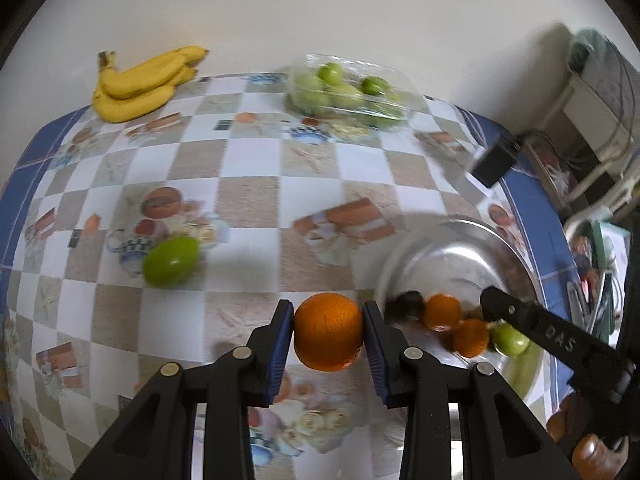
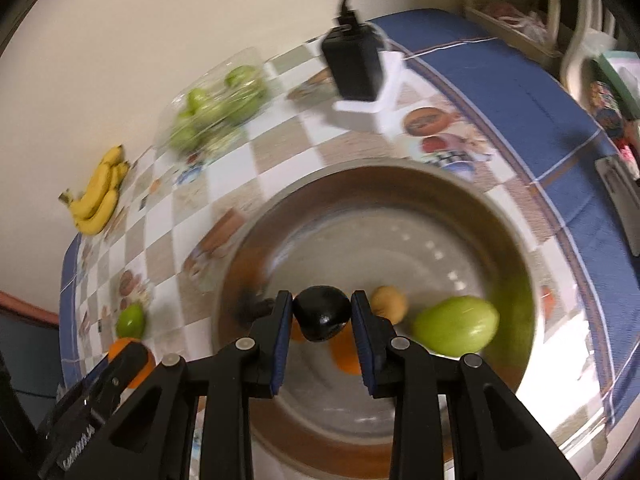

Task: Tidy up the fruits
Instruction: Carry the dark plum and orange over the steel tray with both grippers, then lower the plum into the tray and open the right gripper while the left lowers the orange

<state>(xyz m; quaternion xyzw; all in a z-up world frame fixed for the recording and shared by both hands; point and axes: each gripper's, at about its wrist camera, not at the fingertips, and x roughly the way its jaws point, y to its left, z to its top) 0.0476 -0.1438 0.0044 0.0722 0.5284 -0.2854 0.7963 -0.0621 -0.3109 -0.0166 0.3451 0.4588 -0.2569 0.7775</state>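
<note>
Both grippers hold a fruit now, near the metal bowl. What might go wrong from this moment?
1. The left gripper pinches the round orange fruit only at its sides; it may slip and roll across the checkered tablecloth.
2. The right gripper holds the dark round fruit above the silver metal bowl; dropped, it may strike the large green fruit inside.
3. The two grippers are close together and may collide.

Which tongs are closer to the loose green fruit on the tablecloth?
Left. The left tongs, holding an orange, are just beside the loose green fruit. The right tongs hold a dark fruit over the bowl, farther away.
</note>
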